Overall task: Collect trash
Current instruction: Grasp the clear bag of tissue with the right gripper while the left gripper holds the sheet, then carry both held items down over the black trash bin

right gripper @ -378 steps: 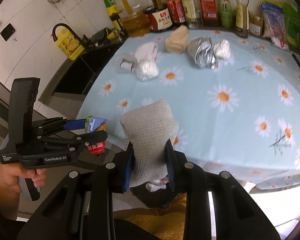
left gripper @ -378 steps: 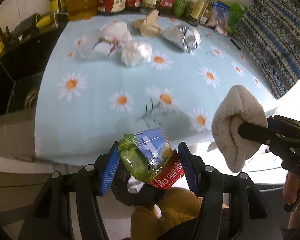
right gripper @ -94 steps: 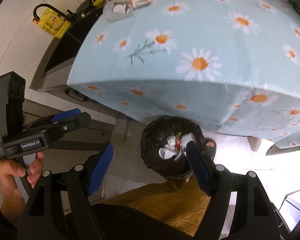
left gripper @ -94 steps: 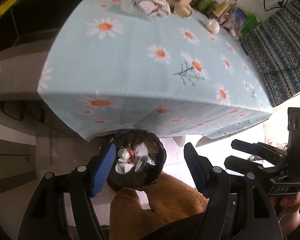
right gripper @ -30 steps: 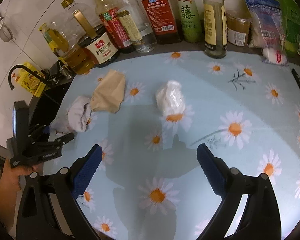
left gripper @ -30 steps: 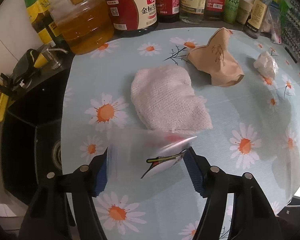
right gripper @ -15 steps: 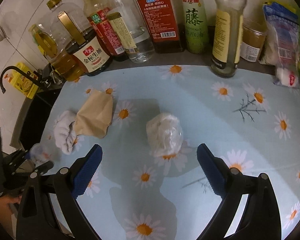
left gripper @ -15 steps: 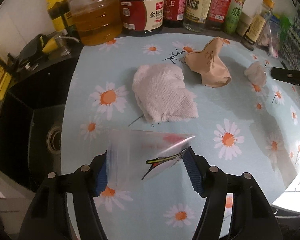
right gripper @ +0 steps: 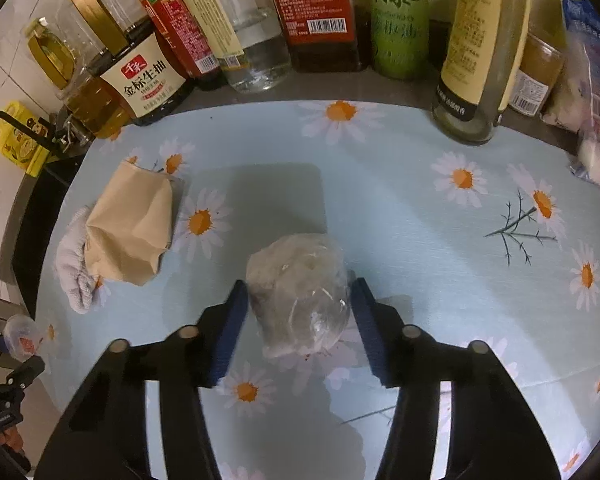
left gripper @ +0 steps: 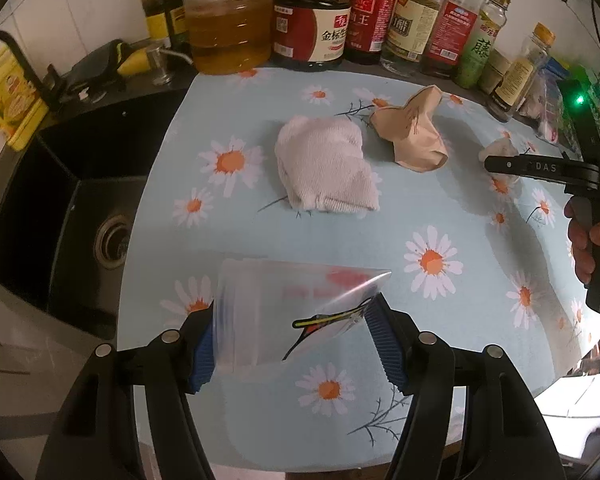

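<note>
Bottles (right gripper: 320, 20) wall off the top of the right wrist view, cloth (left gripper: 326, 170) and brown paper bag (left gripper: 414, 136) crowd upper centre of the left wrist view; bare tablecloth (left gripper: 460, 360) opens lower right

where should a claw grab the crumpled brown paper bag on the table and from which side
Take the crumpled brown paper bag across its bulging lower body, coming down from above. The puffed part should squash and give the pads purchase; its upper end flares into thin flaps. Approach from the daisy side: the white cloth touches the other.
</note>
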A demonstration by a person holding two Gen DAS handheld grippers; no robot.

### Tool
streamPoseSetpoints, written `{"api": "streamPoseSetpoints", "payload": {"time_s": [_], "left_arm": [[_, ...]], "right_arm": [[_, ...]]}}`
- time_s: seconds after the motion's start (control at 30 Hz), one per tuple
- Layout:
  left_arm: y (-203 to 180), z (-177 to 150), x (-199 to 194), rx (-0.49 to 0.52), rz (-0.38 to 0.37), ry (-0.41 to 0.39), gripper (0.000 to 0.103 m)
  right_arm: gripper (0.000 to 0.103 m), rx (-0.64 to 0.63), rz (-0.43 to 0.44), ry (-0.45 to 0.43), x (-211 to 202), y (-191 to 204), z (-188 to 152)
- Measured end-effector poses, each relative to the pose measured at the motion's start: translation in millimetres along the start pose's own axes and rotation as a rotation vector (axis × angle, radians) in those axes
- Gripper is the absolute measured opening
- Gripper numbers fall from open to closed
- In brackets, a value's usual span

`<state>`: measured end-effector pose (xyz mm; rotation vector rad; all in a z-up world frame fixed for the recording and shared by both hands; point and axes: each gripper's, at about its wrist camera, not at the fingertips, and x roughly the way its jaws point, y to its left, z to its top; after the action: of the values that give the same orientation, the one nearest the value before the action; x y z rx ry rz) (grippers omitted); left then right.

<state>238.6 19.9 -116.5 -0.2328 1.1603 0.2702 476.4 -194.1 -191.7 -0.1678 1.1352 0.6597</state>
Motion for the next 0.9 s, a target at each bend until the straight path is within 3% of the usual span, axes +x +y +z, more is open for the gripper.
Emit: {"api": "streamPoseSetpoints", "payload": {"time_s": [0.53, 0.9], "left_arm": [[4.3, -17.4, -25.5, -0.017, -0.006, -0.043, 0.063], [20.1, -41.4, -55.9, 0.01, -0.076, -0.103, 0.063]], "right_arm": [[0.049, -0.027, 0.022, -0.044, -33.8, 21.1, -14.5], [0.049, -0.013, 0.025, -0.102, -88.6, 62.7, -71.3]]}}
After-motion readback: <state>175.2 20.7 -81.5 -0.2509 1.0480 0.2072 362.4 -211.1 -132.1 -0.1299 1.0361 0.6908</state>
